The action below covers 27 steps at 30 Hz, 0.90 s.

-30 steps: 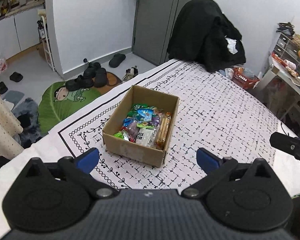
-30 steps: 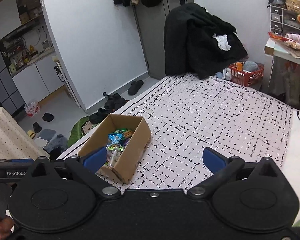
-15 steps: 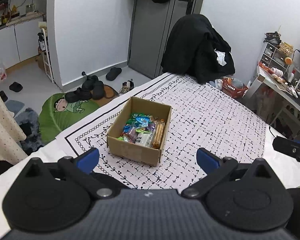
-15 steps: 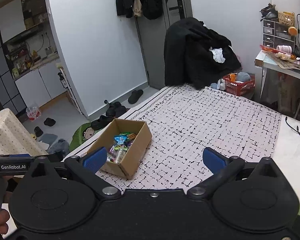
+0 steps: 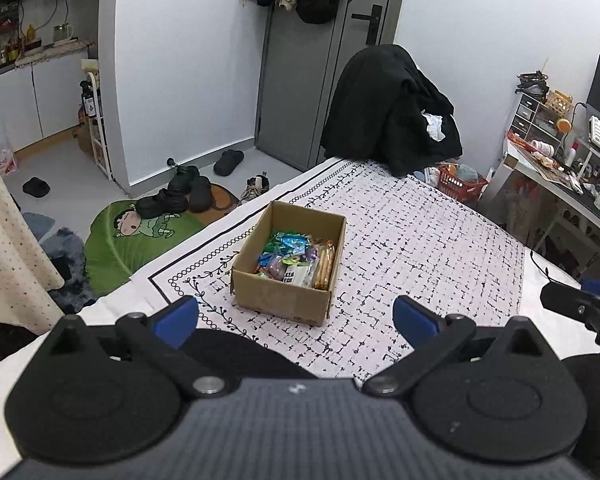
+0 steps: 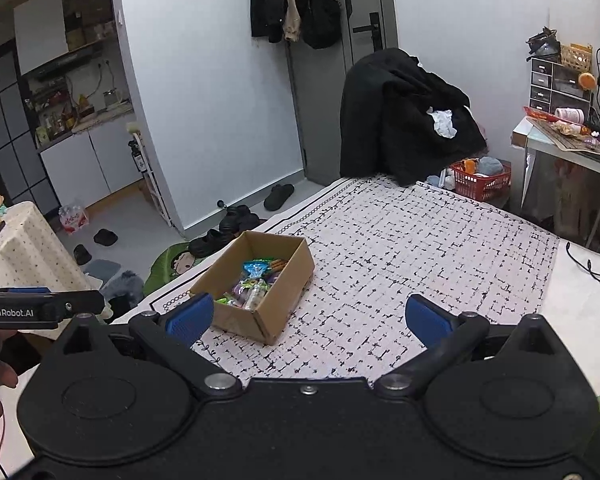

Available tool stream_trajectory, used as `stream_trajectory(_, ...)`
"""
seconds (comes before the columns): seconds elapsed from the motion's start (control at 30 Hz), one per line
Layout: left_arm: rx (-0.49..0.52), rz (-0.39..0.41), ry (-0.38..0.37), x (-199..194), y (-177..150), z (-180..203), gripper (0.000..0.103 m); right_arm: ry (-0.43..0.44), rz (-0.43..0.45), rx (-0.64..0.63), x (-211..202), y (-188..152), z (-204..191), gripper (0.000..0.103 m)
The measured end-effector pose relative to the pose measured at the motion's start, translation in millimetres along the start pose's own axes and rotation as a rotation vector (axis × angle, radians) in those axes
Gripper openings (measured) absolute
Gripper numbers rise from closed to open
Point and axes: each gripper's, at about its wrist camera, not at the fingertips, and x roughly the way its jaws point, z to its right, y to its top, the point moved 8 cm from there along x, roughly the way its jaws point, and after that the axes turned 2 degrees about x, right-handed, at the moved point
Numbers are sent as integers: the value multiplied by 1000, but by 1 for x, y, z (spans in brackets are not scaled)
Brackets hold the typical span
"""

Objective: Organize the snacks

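Patterned cloth [image 5: 420,248] holds snack box [image 5: 288,280], ahead of both spread claws.

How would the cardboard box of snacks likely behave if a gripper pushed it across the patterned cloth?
The cardboard box looks wide and low, so it would probably slide rather than tip. Its small snack packets suggest little weight. The patterned cloth beneath might bunch.
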Motion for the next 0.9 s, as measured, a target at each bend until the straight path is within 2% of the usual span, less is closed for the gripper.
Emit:
stream_trajectory(0.47,-14,20,13,-18,-17,-17,103,6,11,-23,-14,-13,-16,103)
stream_trajectory(0.9,-19,44,10,-28,-14,-23,103,17,26,-47,-22,-11,-31,103)
